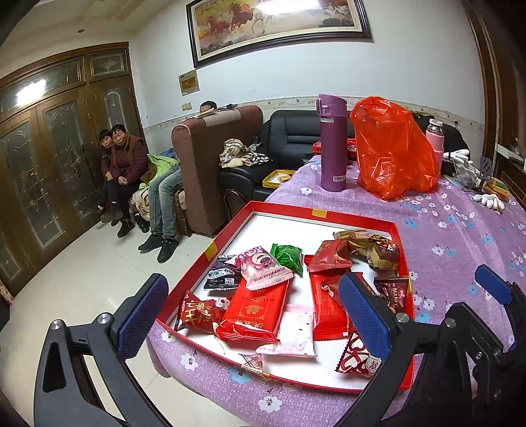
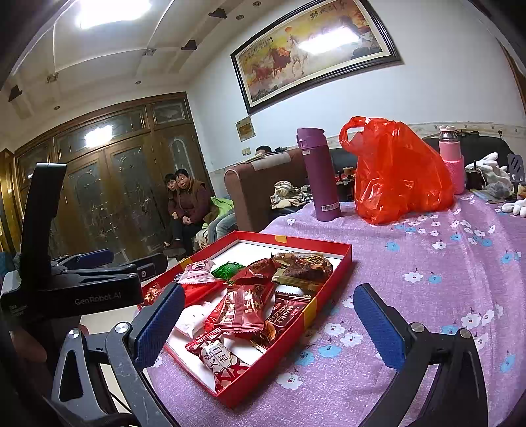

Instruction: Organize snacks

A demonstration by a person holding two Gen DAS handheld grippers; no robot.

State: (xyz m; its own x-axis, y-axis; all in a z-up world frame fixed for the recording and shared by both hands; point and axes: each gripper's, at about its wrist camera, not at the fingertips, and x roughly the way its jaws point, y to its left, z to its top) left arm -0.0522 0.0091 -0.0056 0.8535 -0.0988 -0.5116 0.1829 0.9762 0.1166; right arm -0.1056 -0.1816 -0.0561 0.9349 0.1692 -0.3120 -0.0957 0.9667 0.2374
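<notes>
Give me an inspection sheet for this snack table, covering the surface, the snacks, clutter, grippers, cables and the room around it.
Surface: purple floral tablecloth covers the table.
Job's things: red tray near the table's edge, white inside, holding mixed wrapped snacks: green packet, large red packet, brown Manly packet, pink-white packet. None gripped.
Clutter: purple flask, orange plastic bag and pink bottle standing behind the tray; white gloves at the far right.
Grippers: left gripper and right gripper both with jaws open, holding nothing.
Cables: nothing seen.
Surroundings: seated people by wooden doors, sofas, horse painting on the wall.
</notes>
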